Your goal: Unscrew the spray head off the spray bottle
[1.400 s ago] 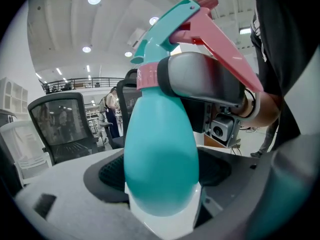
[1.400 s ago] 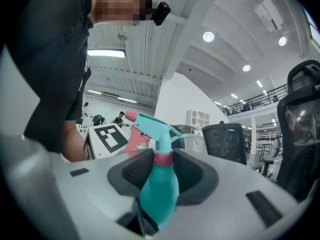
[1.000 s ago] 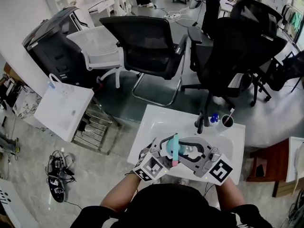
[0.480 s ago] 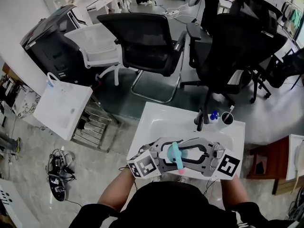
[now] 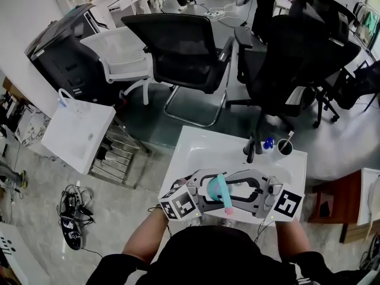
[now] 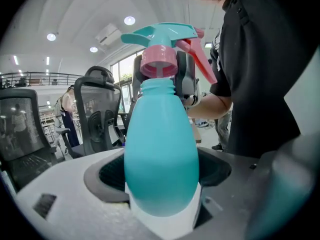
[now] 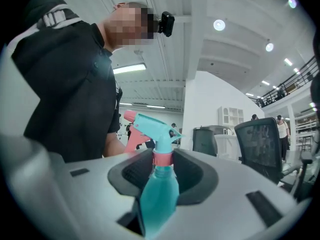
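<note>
Gripping arrangement: both tools met on one spray bottle (image 6: 161, 149), held in the air before the person's chest, above the near edge of the white table (image 5: 196, 153).
Bottle's long axis: roughly upright. The teal body sat low and the spray head (image 6: 159, 34) at 12 o'clock of it in both gripper views. In the head view the pink trigger (image 6: 200, 59) pointed to about 5 o'clock, toward the person.
Bottle from the tools: in the head view it lay at 3 o'clock of the left gripper (image 5: 206, 193) and at 9 o'clock of the right gripper (image 5: 231, 193), touching both, so neither hand was the nearer.
Left gripper: jaws spread wide and pressed on the belly of the bottle — it was the anchor.
Right gripper: jaws about half spread, pinching the pink collar (image 7: 162, 158) just under the spray head. In the left gripper view its pads flanked that collar on both sides.
Spray head: on the neck and not yet off. Ridges of the neck showed just below the collar, but how far it was loosened could not be told.
Coming move, as a judgement: a twist about the long axis, the collar turned against the held body.
Risk, as a judgement: the smooth, tapering body could slip round in the left jaws.
</note>
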A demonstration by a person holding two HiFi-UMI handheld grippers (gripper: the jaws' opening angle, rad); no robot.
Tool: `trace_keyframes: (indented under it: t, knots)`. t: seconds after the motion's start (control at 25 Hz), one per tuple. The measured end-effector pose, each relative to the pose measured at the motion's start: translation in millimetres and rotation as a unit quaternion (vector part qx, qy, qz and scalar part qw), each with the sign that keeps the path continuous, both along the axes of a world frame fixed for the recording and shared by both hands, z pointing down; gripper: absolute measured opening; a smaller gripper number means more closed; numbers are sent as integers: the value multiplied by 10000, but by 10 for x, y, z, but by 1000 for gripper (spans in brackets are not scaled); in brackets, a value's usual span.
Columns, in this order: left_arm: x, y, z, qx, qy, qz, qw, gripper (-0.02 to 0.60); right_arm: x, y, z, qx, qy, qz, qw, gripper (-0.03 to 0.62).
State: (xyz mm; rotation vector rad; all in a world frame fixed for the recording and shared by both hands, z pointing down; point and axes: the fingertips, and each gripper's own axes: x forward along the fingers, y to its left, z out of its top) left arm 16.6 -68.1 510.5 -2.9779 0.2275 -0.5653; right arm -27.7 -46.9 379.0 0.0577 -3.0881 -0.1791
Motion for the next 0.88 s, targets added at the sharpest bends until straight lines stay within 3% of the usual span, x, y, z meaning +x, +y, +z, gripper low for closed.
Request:
trace_keyframes:
  t: [0.4, 0.88]
  knots:
    - [-137, -401, 255, 54, -367, -1011, 9942, 399, 132, -265, -197, 74, -533, 724, 9959, 135]
    - [-244, -550, 644, -298, -562, -1593, 9852, 399, 322, -393, -424, 265, -989, 1228, 9871, 135]
